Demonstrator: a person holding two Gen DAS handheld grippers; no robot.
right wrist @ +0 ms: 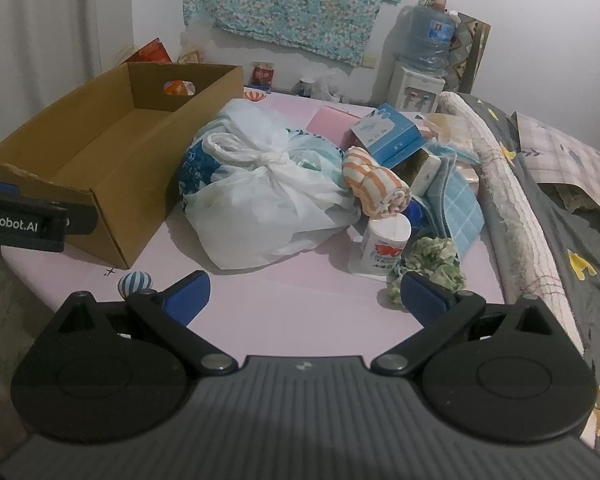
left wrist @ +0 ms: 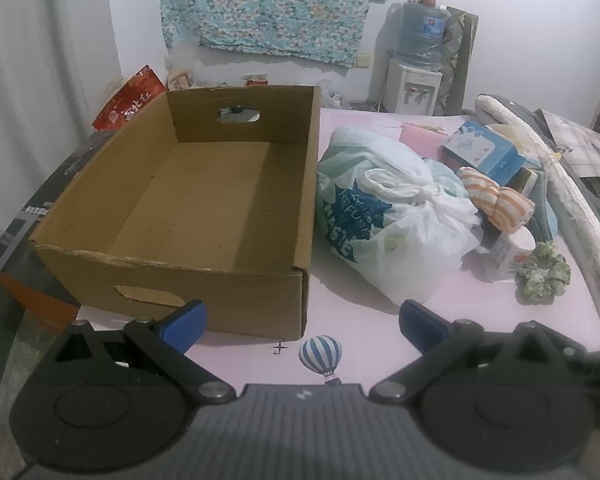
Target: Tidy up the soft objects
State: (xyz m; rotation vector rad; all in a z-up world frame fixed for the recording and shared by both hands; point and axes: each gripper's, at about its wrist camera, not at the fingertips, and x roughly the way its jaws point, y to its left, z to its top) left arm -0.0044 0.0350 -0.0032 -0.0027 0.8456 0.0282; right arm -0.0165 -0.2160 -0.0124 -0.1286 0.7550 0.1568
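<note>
Cardboard box point(left wrist: 204, 184) sits left of a knotted, crinkly plastic bag point(right wrist: 268, 200) on the pink bench point(right wrist: 300, 304); both tools point(left wrist: 300, 324) point(right wrist: 304, 296) gape, holding nothing.

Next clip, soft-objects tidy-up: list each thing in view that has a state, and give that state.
cardboard box: open-topped, nothing inside
white plastic bag: knotted shut, full, lying beside the box
orange-striped towel: rolled up, on the pile
white bottle: capped, tipped over
green scrunchie: loose on the table
blue tissue box: closed, atop the pile
left gripper: open, holding nothing
right gripper: open, holding nothing
</note>
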